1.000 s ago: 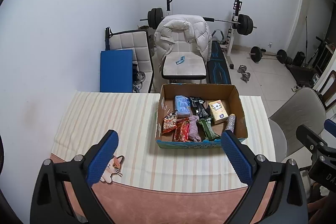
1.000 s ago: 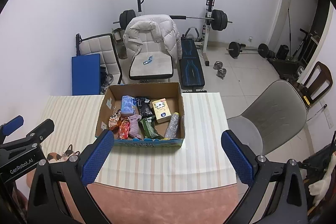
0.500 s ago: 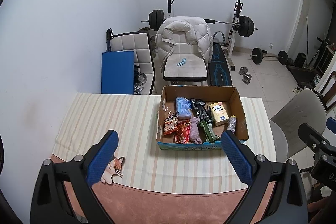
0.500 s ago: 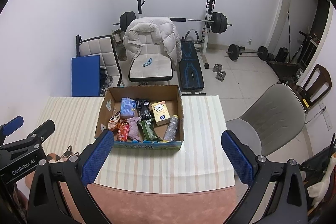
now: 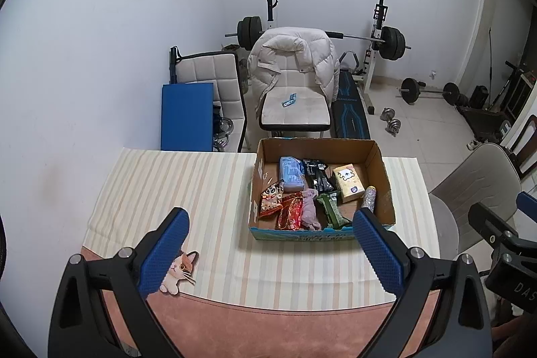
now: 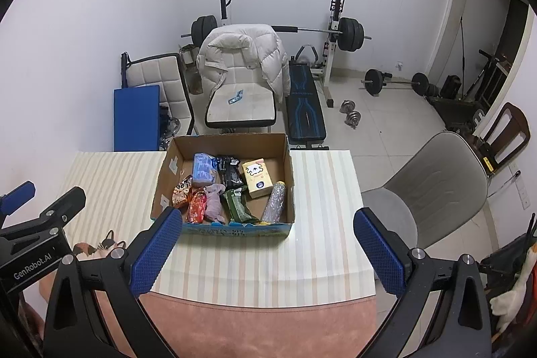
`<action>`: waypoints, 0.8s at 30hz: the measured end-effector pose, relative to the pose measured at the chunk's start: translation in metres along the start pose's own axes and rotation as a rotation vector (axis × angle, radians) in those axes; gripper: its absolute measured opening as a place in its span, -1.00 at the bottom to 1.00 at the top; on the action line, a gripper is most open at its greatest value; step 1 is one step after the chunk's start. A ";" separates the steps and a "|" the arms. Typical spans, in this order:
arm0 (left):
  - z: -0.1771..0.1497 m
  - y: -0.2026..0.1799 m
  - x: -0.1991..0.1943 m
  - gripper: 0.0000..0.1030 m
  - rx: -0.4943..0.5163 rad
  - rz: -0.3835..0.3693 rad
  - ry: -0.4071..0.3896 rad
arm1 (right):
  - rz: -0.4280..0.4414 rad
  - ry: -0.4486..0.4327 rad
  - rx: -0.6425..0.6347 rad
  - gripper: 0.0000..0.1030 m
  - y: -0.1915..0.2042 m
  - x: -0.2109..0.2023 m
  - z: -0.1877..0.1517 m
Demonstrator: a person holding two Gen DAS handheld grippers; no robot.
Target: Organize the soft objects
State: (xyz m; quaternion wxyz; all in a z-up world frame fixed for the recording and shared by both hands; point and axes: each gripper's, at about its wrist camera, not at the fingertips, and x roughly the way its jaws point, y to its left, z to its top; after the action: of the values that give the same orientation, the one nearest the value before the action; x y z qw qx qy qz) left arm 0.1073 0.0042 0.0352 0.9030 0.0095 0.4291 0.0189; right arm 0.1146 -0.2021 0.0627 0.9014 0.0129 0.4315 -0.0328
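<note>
Left gripper and right gripper both spread wide, holding nothing, above the near edge of the striped tablecloth. Brown open cardboard box sits ahead on the cloth, holding snack packets, a yellow tissue pack and a crumpled lilac soft cloth near its front wall.

Cardboard box on table, chair behind.

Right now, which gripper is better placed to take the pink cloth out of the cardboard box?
Probably the right gripper: the cardboard box sits centred ahead between its open jaws, the pink cloth just left of centre. For the left gripper, also open, the box lies off toward its right finger.
</note>
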 end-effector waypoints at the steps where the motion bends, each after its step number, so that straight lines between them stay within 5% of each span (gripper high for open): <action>1: 0.000 0.000 0.000 0.94 0.003 0.001 0.001 | 0.001 -0.002 -0.001 1.00 0.001 0.000 0.000; 24: -0.001 0.000 0.000 0.94 0.002 -0.001 0.000 | -0.001 -0.017 -0.003 1.00 -0.008 -0.001 0.001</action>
State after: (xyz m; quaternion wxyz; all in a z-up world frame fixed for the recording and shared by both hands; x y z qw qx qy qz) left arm 0.1066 0.0047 0.0342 0.9030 0.0101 0.4291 0.0183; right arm 0.1142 -0.2105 0.0638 0.9051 0.0110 0.4237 -0.0329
